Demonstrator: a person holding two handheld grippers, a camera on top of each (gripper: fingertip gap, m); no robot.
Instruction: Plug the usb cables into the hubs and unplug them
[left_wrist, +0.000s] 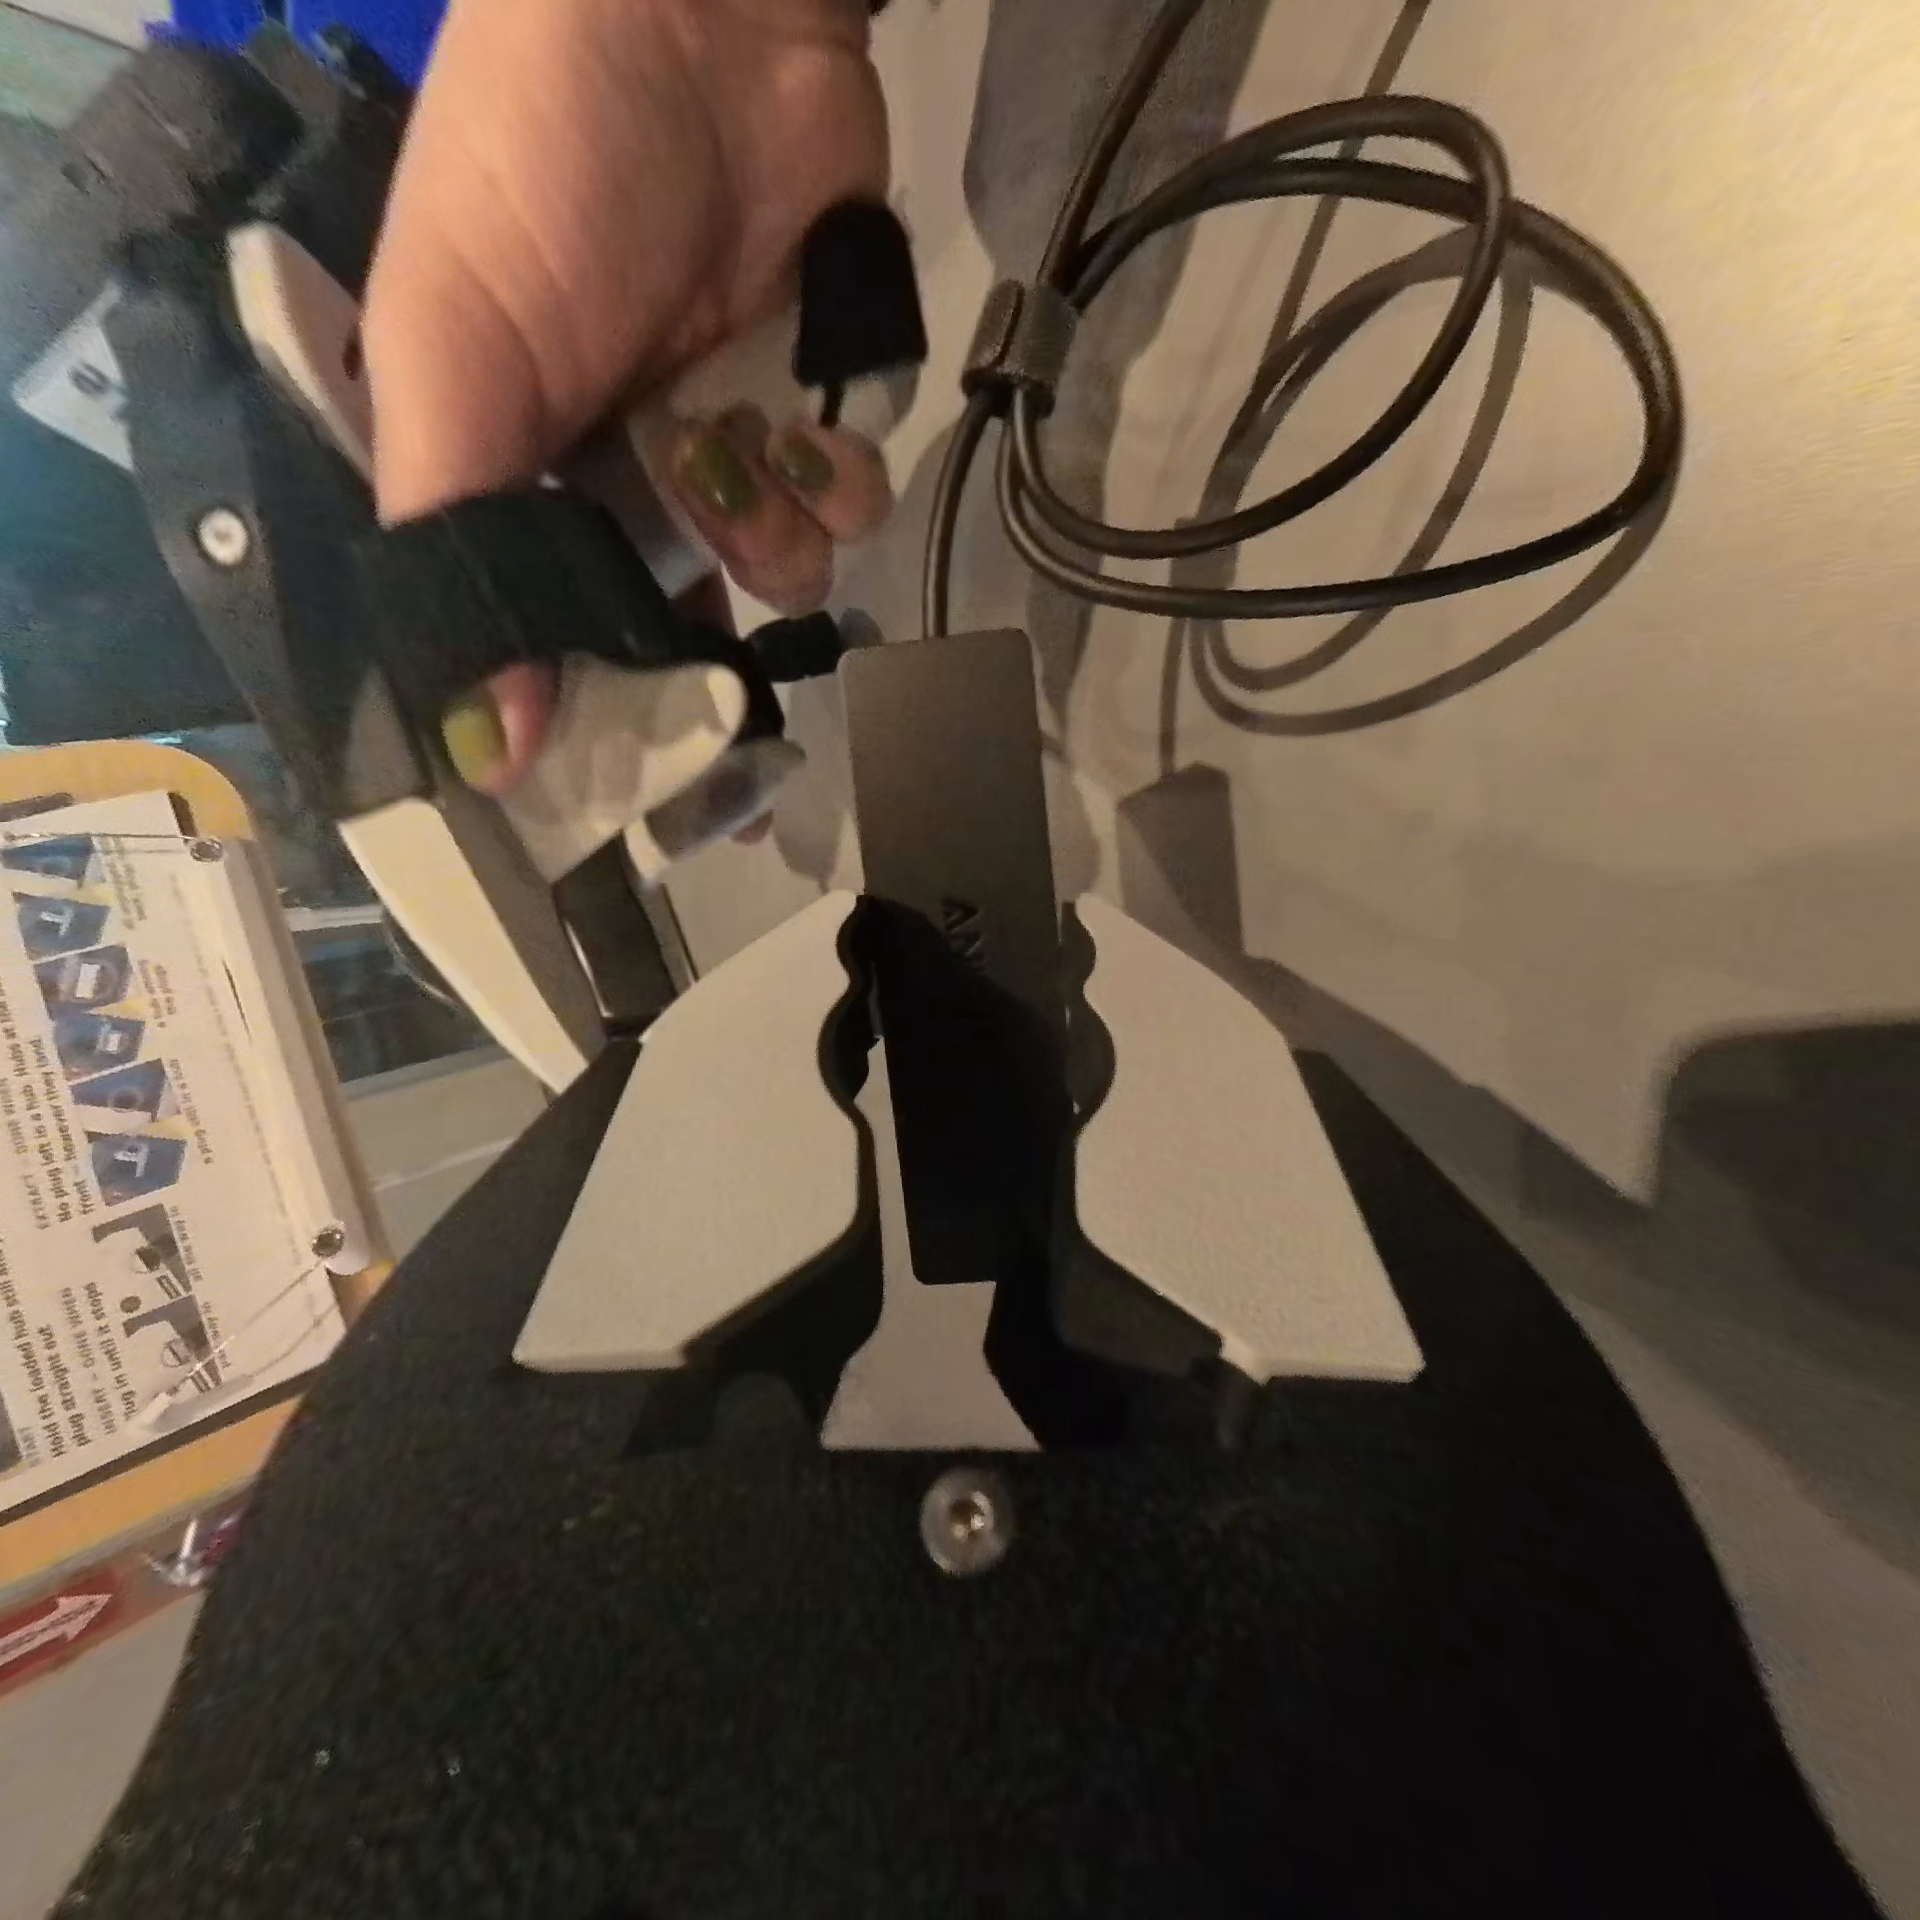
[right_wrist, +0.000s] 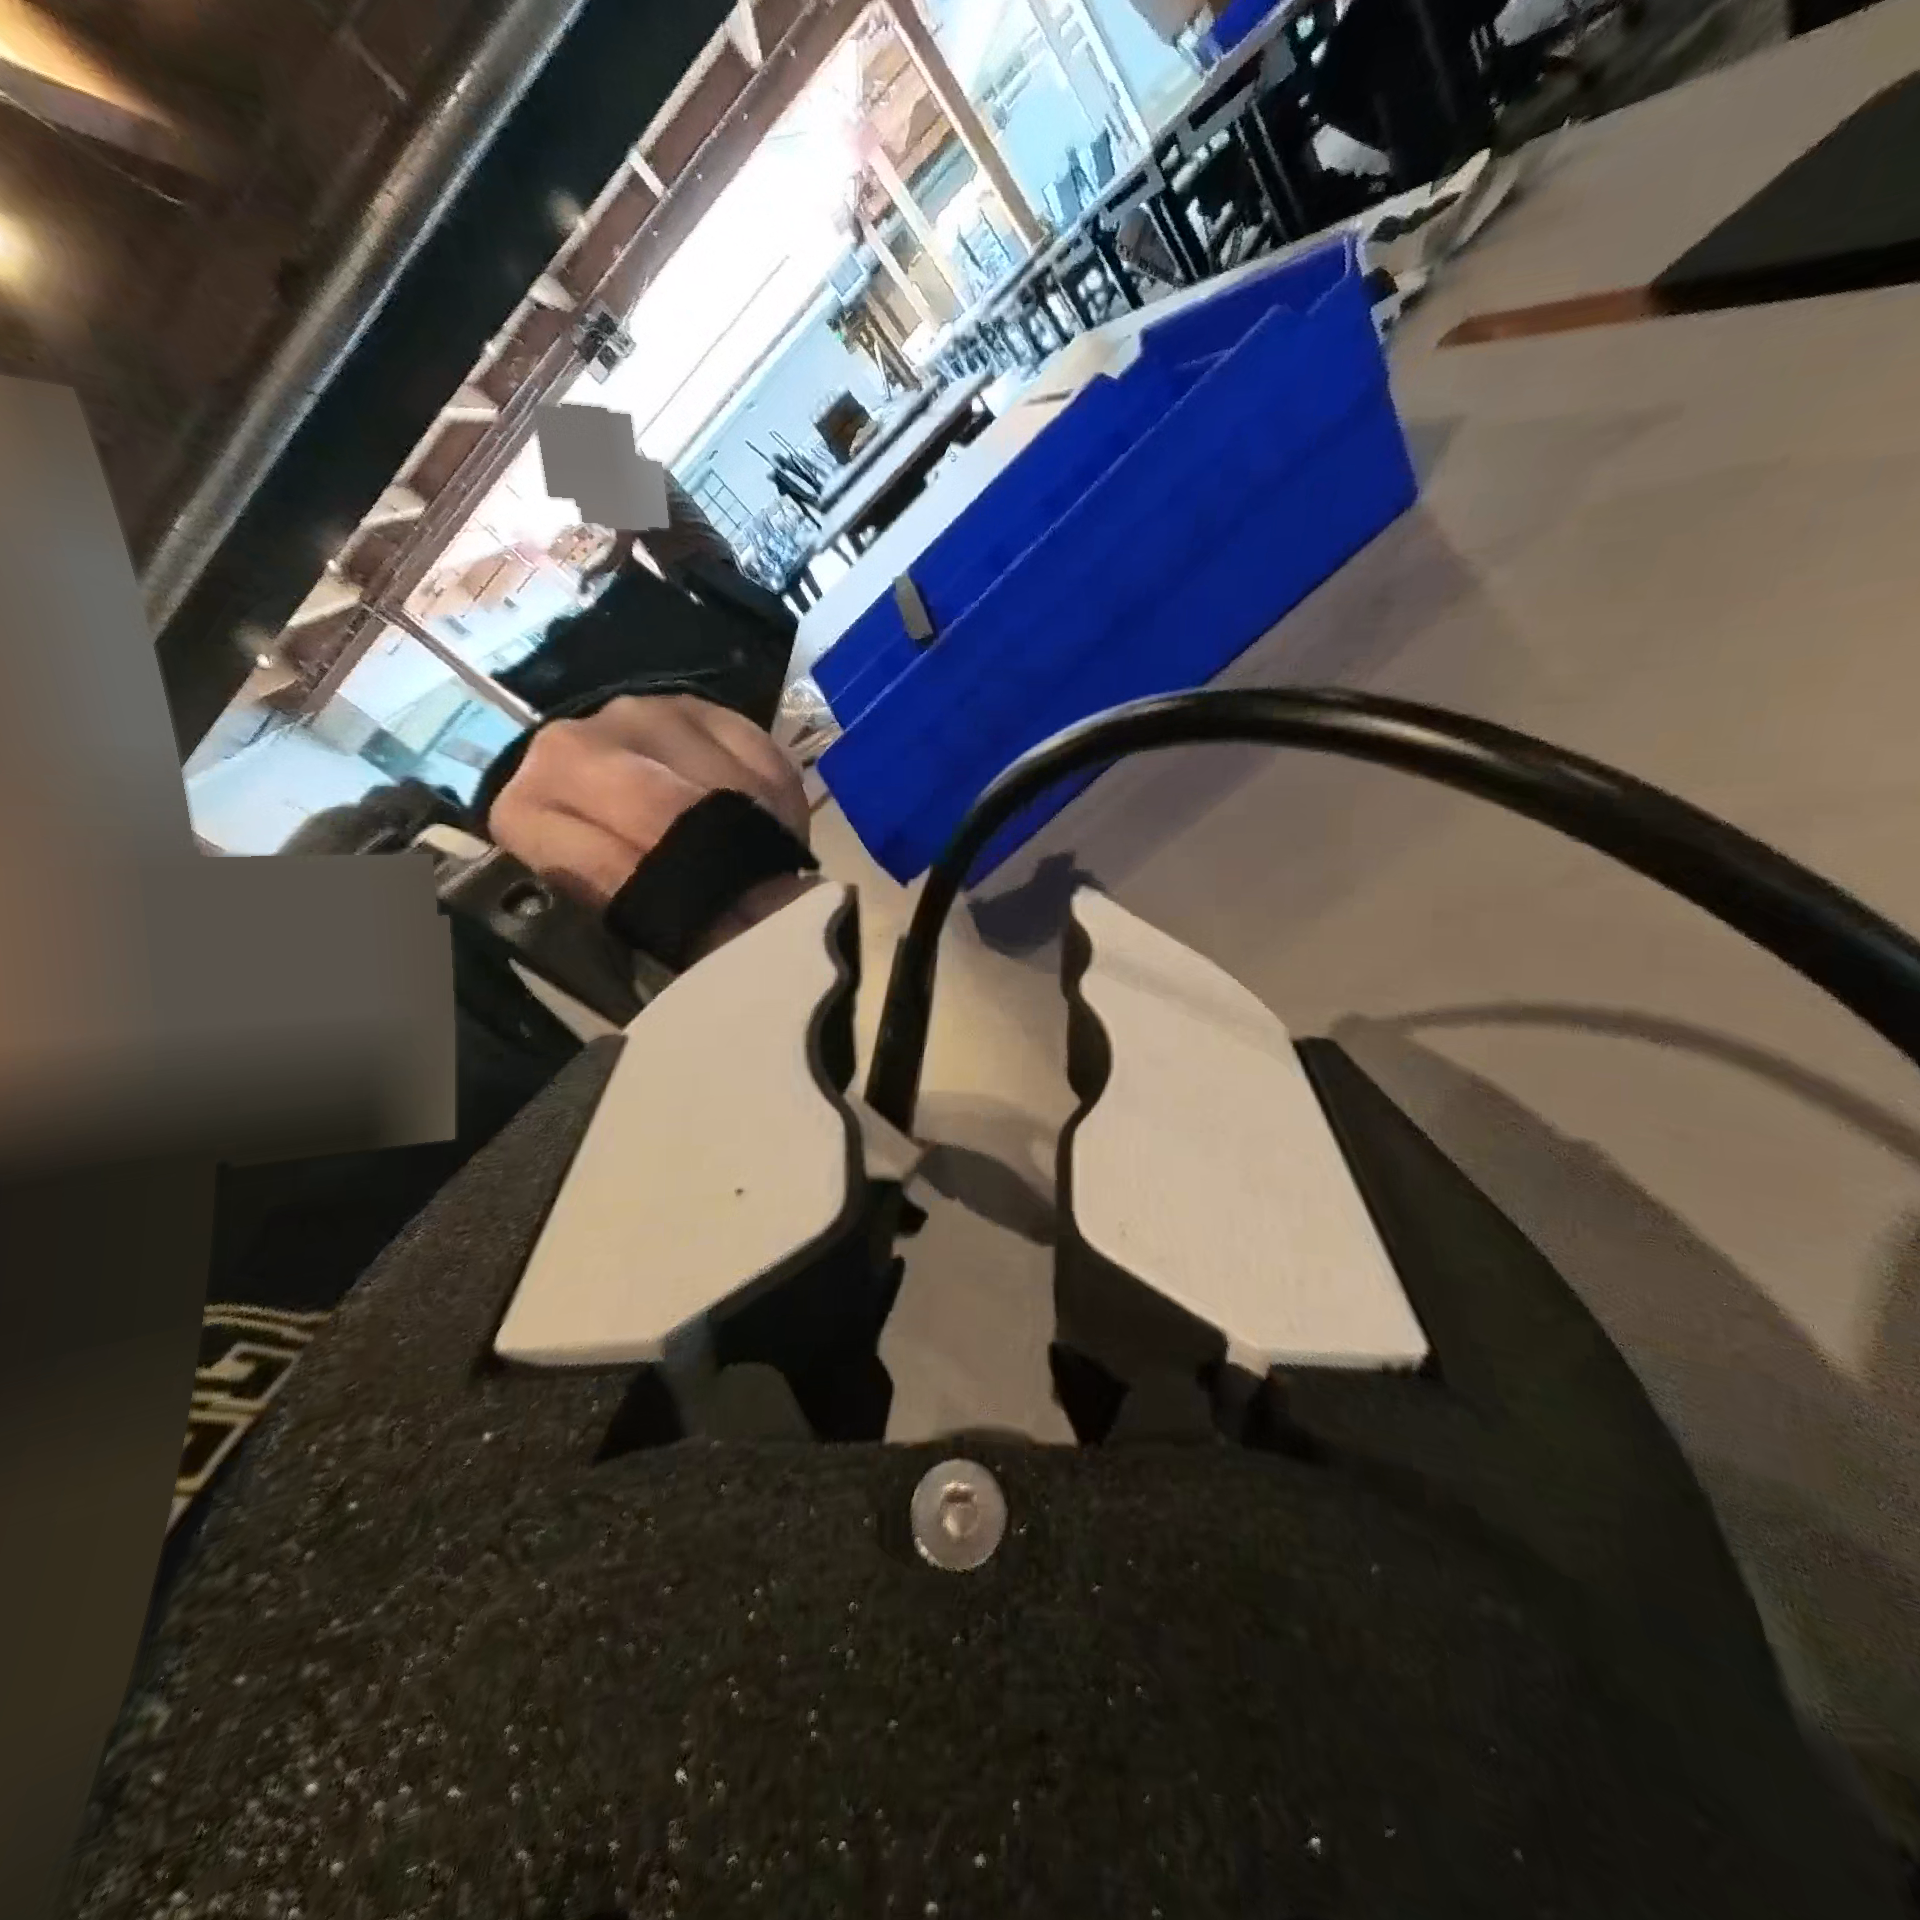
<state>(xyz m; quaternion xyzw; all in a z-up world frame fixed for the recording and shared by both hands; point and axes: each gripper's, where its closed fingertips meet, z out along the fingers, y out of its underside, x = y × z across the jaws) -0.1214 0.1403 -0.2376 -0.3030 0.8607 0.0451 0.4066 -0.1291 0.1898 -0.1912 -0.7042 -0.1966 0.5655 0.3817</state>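
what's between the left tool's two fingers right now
A flat dark hub, standing on end between the left tool's fingers. The left wrist view shows it, with a black plug at its top corner.

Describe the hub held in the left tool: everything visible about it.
The hub is a flat, dark grey slab with rounded corners, matte and metal-looking, with a faint embossed mark low on its face. It stands lengthwise between the white fingers of the left tool, lower half hidden between them, top end pointing away from the camera. A black cable, coiled and strapped, leaves from behind its top edge. The right tool holds a black plug at its upper left corner; whether it is seated is unclear.
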